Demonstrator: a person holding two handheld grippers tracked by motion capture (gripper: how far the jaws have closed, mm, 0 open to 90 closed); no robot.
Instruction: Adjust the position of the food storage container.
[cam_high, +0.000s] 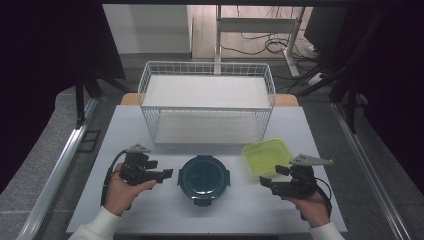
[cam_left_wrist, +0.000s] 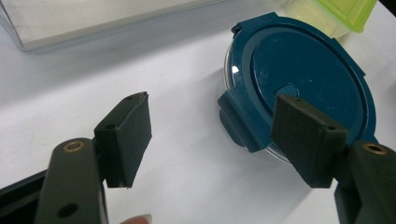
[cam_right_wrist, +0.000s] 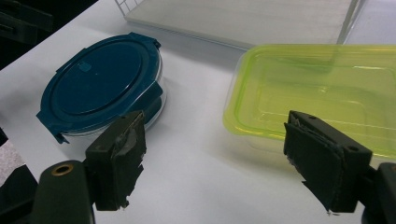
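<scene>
A round clear container with a dark blue clip lid (cam_high: 204, 179) sits at the middle of the white table (cam_high: 125, 135). To its right lies a yellow-green rectangular lidded box (cam_high: 267, 156). My left gripper (cam_high: 162, 174) hovers just left of the blue container, open, with nothing between its pads. In the left gripper view the blue lid (cam_left_wrist: 303, 65) lies ahead of the gripper (cam_left_wrist: 211, 100), partly behind the right pad. My right gripper (cam_high: 270, 176) stands open near the green box's front corner. In the right gripper view its gripper (cam_right_wrist: 217, 119) points between the blue container (cam_right_wrist: 100, 81) and the green box (cam_right_wrist: 317, 88).
A white two-tier wire rack (cam_high: 207, 65) stands at the back of the table, behind both containers. Beyond the table are a desk frame and cables on the floor. Bare table surface lies in front of the containers.
</scene>
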